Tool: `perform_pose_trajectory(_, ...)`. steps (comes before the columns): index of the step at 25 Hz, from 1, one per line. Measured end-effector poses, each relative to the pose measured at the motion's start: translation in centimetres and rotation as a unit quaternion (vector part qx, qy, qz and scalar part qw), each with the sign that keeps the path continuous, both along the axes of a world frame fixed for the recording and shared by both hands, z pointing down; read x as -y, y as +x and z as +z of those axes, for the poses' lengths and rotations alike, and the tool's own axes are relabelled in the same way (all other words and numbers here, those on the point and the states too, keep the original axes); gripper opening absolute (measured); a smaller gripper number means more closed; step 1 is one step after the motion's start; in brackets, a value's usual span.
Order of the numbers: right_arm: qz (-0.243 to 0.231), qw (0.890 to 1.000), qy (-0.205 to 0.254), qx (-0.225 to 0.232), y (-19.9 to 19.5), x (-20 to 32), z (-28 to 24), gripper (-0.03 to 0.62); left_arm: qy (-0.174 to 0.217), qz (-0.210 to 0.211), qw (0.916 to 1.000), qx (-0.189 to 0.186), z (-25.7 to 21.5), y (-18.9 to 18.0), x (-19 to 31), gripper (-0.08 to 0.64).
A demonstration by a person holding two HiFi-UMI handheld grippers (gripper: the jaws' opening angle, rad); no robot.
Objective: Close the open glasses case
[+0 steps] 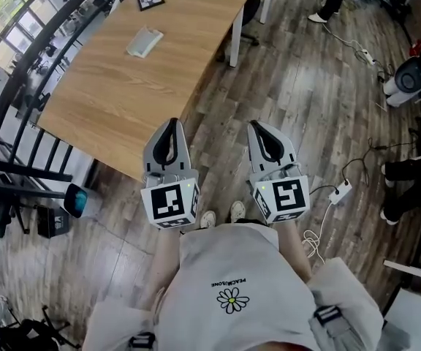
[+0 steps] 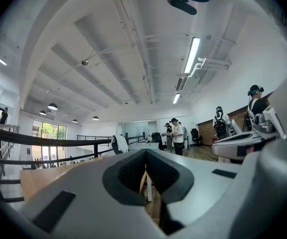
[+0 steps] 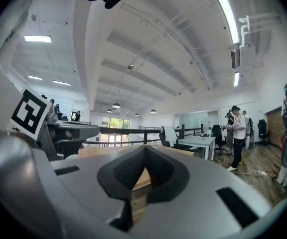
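Observation:
The glasses case (image 1: 145,42) is a pale grey, flat shape lying on the wooden table (image 1: 123,101), toward its far left part. From this distance I cannot tell how its lid stands. Both grippers are held level close to the person's body, short of the table's near corner and far from the case. My left gripper (image 1: 171,123) (image 2: 145,151) is shut with nothing between its jaws. My right gripper (image 1: 259,127) (image 3: 144,148) is also shut and empty, out over the wooden floor. The case shows in neither gripper view.
A small black-framed square (image 1: 150,0) lies at the table's far end. A black railing (image 1: 20,72) runs along the left. A power strip and cables (image 1: 340,191) lie on the floor to the right. Several people stand in the background of both gripper views.

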State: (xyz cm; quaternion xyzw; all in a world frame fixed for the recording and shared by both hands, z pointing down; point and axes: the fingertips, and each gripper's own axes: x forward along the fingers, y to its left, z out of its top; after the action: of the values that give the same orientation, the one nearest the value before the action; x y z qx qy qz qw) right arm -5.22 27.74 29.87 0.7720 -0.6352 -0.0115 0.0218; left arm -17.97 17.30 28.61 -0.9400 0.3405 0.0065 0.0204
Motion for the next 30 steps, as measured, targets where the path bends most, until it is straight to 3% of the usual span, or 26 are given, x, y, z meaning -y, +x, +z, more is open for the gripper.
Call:
perform_pose_trajectory(10,-0.021,1.000,-0.007,-0.011,3.0,-1.0,0.4,0.008,0.007,-0.009,0.9999,-0.002,-0.3,3.1,-0.8,0.017)
perform_pose_trajectory(19,-0.057,0.998,-0.011,0.005,5.5,-0.8,1.9,0.008,0.012,-0.025,0.9995,-0.014,0.0,5.8,-1.3,0.017)
perform_pose_trajectory(25,-0.055,0.998,0.011,-0.007,7.4,4.0,0.6,0.008,0.018,-0.013,0.9993,-0.029,-0.1,8.4,3.8,0.017)
perform_pose_trajectory(30,-0.058,0.998,0.021,-0.024,10.6,8.2,0.7,0.008,0.023,0.002,0.9990,-0.039,1.0,13.1,9.0,0.017)
